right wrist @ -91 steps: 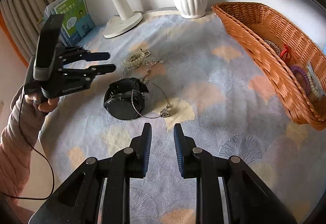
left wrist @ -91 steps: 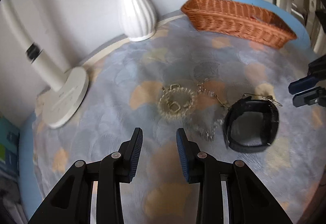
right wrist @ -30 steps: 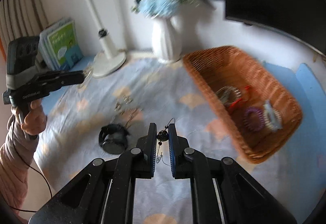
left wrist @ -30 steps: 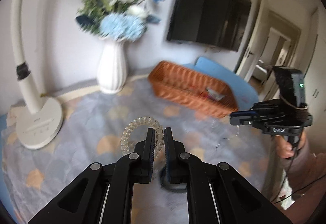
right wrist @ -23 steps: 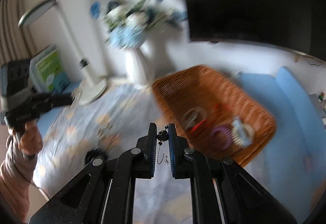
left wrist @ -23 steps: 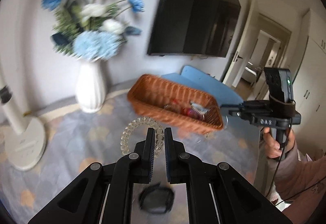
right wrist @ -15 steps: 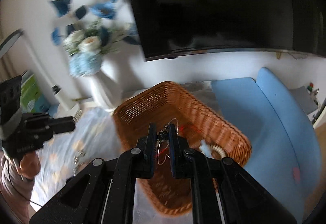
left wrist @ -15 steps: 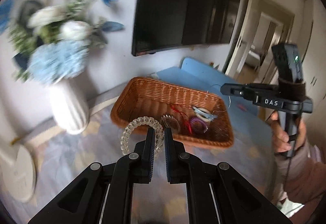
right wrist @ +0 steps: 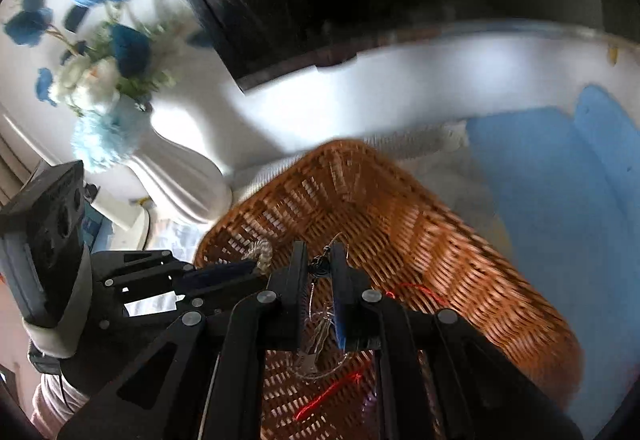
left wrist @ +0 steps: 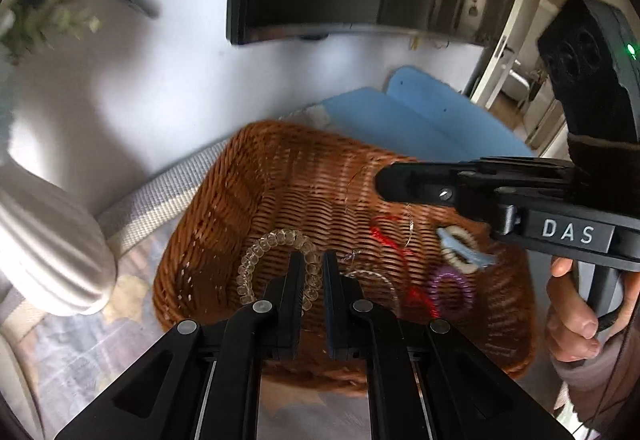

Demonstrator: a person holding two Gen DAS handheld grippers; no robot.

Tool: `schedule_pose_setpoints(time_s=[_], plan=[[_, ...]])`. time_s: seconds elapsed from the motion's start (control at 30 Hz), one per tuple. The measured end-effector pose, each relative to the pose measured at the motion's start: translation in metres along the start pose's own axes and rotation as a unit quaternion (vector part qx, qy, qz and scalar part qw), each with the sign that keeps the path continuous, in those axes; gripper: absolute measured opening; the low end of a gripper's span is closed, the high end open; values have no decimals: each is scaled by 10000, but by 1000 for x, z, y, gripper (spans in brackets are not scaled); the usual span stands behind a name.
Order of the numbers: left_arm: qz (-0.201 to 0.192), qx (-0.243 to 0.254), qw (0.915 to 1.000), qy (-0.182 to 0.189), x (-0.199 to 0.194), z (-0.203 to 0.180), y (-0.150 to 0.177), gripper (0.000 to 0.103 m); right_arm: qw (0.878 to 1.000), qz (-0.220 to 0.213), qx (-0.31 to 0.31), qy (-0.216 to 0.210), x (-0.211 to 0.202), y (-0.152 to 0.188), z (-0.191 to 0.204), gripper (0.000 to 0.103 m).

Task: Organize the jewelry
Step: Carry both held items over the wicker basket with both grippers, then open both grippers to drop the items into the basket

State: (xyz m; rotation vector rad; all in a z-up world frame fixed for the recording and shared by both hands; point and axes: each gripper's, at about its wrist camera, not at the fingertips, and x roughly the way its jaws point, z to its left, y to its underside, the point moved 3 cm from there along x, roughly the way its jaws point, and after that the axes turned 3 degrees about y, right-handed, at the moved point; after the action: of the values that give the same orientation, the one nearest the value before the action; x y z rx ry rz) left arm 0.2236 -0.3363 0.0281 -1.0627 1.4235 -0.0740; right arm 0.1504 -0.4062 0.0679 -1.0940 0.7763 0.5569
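The clear beaded bracelet (left wrist: 280,264), at lower centre of the left view over the basket (left wrist: 256,175), looks light, stiff-beaded and slippery, best pinched across one bead run, as the closed left claw (left wrist: 307,280) does. The right claw (right wrist: 319,260) is clamped on a thin, limp, tangle-prone necklace (right wrist: 320,268) dangling into the basket, above red cord (left wrist: 390,240) and a purple ring (left wrist: 450,292).

Right gripper (right wrist: 319,260) pinched closed on a thin wire necklace (right wrist: 320,336), dark pendant at the tips, chain dangling below. Directly over the brown wicker basket (right wrist: 420,224). Red cord (right wrist: 332,392) lies on the basket floor. Left gripper (right wrist: 240,268) enters from the left, clamping a pale beaded bracelet (right wrist: 262,250) at the basket rim. White ribbed vase (right wrist: 180,179) of blue flowers (right wrist: 120,39) behind. Background blurred.
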Motion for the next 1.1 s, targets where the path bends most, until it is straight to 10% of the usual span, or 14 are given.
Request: schedule_pose_setpoints(time_s=[0.2, 0.37, 1.1], plan=[[64, -91, 9999, -82, 15, 5, 4, 10, 9995, 178, 220, -156, 8, 5, -10, 15], [115, -268, 9996, -31, 3, 6, 7, 30, 9993, 12, 348, 152, -8, 6, -25, 29], [-1147, -700, 9892, -584, -218, 8, 100, 40, 9966, -685, -369, 282, -141, 75, 56, 29]])
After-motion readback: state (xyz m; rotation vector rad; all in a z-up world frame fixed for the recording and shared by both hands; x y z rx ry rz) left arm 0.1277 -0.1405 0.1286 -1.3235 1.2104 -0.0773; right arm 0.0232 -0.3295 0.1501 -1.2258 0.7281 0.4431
